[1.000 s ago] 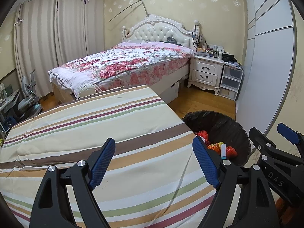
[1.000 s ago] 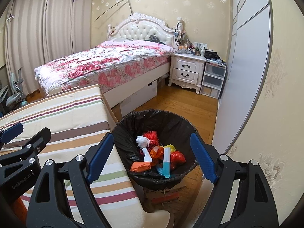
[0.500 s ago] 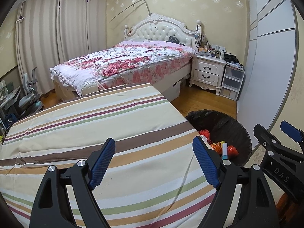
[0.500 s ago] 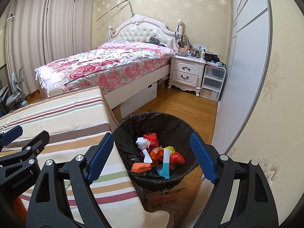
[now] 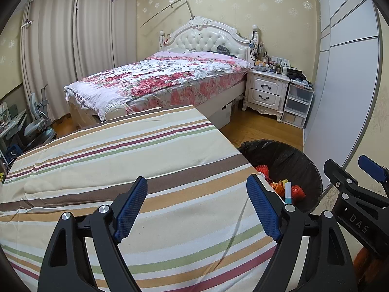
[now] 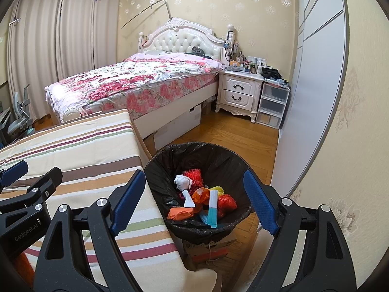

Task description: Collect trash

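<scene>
Left wrist view: the left gripper (image 5: 197, 206) hangs above a worktop (image 5: 121, 160) covered in striped cloth, its blue-padded fingers (image 5: 131, 205) spread wide with nothing between them. At the right edge of this view the right gripper (image 5: 359, 185) shows in part, beside a bin (image 5: 287, 158) lined with a black bag, which stands on the wooden floor (image 5: 262, 129) just beside the worktop's right edge. Right wrist view: the right gripper (image 6: 194, 202) is poised over the bin (image 6: 218, 155), fingers (image 6: 260, 200) likewise released and holding nothing; the left gripper (image 6: 29, 189) appears at the left edge over the worktop (image 6: 85, 150). Trash (image 6: 201, 197) lies inside the bin: red and orange wrappers, a crumpled white piece, a white scoop-shaped item and a blue-and-white strip. A cardboard box (image 6: 211, 245) sits under the bin. Background: a bed (image 6: 136, 82) with floral cover, a white nightstand (image 6: 239, 92) crowded with small articles, clear plastic drawers (image 6: 272, 104), drawn curtains (image 6: 60, 39).
</scene>
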{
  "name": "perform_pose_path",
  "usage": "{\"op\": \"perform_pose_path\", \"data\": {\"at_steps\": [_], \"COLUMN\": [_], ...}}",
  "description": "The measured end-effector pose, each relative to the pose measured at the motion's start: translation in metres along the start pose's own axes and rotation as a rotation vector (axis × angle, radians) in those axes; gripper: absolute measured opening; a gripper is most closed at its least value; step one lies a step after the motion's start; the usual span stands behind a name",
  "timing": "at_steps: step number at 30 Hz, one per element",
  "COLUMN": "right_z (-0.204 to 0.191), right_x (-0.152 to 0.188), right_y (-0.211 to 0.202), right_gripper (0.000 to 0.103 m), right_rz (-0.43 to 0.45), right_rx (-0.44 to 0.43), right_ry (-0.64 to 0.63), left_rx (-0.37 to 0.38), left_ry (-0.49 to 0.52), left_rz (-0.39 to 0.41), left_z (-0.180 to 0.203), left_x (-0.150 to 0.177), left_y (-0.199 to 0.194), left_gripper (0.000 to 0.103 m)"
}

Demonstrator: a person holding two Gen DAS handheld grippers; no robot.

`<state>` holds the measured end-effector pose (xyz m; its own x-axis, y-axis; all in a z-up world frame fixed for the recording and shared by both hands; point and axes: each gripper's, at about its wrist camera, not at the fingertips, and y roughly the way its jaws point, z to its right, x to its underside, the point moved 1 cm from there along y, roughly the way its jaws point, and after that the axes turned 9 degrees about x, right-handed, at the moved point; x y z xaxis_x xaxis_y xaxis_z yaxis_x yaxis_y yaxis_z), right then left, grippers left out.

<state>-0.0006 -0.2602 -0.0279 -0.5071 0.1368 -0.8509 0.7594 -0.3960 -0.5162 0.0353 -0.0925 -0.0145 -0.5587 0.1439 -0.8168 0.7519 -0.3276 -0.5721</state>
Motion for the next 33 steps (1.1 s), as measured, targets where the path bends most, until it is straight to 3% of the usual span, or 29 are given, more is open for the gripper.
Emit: {"op": "perform_pose_path", "data": {"at_steps": [33], "right_z": [-0.0025], "right_x": [0.0003], "right_y": [-0.0015], "right_gripper": [0.081], "right_rz": [0.000], "right_rx": [0.000], "right_ry": [-0.003], "left_rx": [-0.001], "left_ry": [-0.008], "left_rz": [-0.007], "left_z": [-0.0045], "left_x": [0.0045], "left_y": [-0.0022], "left_gripper": [0.081]}}
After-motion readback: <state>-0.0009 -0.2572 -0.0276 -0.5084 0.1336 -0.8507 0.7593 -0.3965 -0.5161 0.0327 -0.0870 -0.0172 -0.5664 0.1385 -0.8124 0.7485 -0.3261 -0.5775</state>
